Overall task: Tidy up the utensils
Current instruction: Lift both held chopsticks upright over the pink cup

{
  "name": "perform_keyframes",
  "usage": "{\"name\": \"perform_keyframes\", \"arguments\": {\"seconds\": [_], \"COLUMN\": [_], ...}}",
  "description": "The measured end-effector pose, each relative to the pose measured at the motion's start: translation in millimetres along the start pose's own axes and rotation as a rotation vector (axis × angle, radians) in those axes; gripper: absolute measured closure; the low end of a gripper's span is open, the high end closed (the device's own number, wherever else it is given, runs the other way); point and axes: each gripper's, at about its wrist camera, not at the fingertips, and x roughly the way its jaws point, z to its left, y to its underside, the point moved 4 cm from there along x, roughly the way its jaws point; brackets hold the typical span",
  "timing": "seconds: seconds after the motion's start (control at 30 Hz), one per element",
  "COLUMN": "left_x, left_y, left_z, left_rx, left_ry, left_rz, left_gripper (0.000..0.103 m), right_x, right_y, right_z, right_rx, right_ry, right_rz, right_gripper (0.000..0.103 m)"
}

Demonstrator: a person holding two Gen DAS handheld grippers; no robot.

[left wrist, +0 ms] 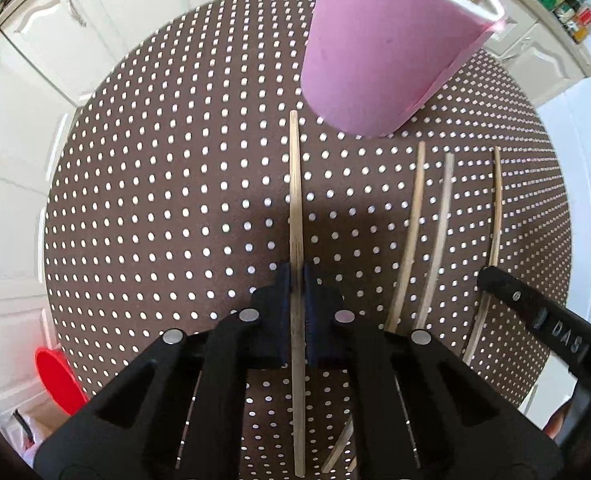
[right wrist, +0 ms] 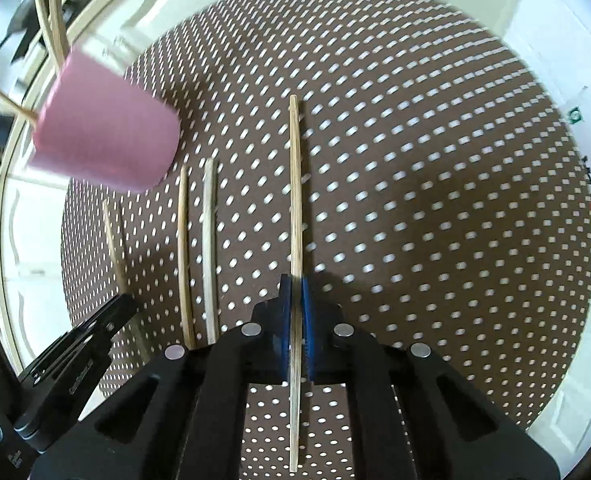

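Left wrist view, left to right: a red bowl [left wrist: 57, 380] sits at the lower left edge, off the round dotted brown table [left wrist: 155, 200]. At centre, my left gripper [left wrist: 297, 276] is clenched on a bamboo chopstick [left wrist: 295, 184] that lies flat and runs up the frame. The pink cup [left wrist: 379, 48] stands at upper centre-right with chopsticks leaning in it. Right of centre lie three loose chopsticks [left wrist: 409, 232], side by side and apart. My right gripper's finger shows at the lower right.

Right wrist view, left to right: the pink cup [right wrist: 107, 136] is at upper left, blurred. Below it lie three chopsticks [right wrist: 209, 248]. At centre, my right gripper [right wrist: 295, 280] is clenched on another chopstick [right wrist: 294, 184], flat on the table [right wrist: 435, 200].
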Motion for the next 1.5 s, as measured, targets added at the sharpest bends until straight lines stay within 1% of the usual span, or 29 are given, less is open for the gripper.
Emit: {"name": "perform_keyframes", "arguments": {"seconds": [0.07,0.2,0.33,0.47,0.6,0.63,0.8,0.9,1.0,1.07,1.13,1.2,1.3,1.33,1.5], "left_x": [-10.0,-20.3,-36.0,-51.5,-77.5,-85.2,-113.6,-132.1,-152.1,-162.2,-176.2,-189.4,-205.8,-213.5,-243.4], "left_y": [3.1,4.6,9.0,12.4,17.8,18.8,22.1,18.8,20.7,15.1,12.8,9.2,7.2,6.0,-5.5], "left_z": [6.5,12.6,15.7,15.5,13.6,13.5,13.1,12.1,8.7,4.9,3.3,1.7,-0.7,-0.8,-5.2], "left_rx": [0.023,0.012,0.011,0.010,-0.010,-0.013,-0.022,-0.036,-0.048,-0.052,-0.049,-0.032,-0.018,-0.017,-0.013], "left_ry": [-0.018,-0.014,-0.022,-0.026,-0.027,-0.030,-0.022,-0.024,-0.006,-0.003,0.005,0.024,0.033,0.036,0.042], "left_rz": [-0.028,-0.054,-0.093,-0.128,-0.172,-0.192,-0.260,-0.303,-0.343,-0.374,-0.411,-0.438,-0.474,-0.492,-0.566], "left_gripper": [0.096,0.096,0.096,0.096,0.096,0.096,0.096,0.096,0.096,0.096,0.097,0.097,0.097,0.097,0.097], "right_x": [-5.0,-21.3,-45.3,-68.6,-95.8,-104.6,-128.9,-143.9,-161.5,-172.9,-180.9,-190.6,-208.9,-215.4,-238.1], "right_y": [-4.5,-3.4,-0.7,4.7,6.9,8.2,7.6,10.1,3.1,-1.6,-7.7,-12.1,-16.3,-18.5,-24.0], "right_z": [-6.9,-15.2,-23.3,-30.1,-25.7,-25.7,-5.4,11.6,22.0,28.5,32.9,34.8,41.7,45.0,58.1], "right_rx": [0.002,0.012,-0.009,-0.002,-0.014,-0.022,-0.062,-0.063,-0.083,-0.099,-0.109,-0.111,-0.139,-0.142,-0.165], "right_ry": [0.000,-0.007,0.002,-0.023,-0.051,-0.060,-0.095,-0.139,-0.169,-0.193,-0.211,-0.227,-0.233,-0.247,-0.299], "right_rz": [-0.020,-0.053,-0.113,-0.162,-0.222,-0.238,-0.298,-0.365,-0.423,-0.458,-0.487,-0.538,-0.609,-0.629,-0.699], "right_gripper": [0.098,0.098,0.098,0.098,0.098,0.098,0.098,0.098,0.098,0.098,0.098,0.098,0.098,0.098,0.098]}}
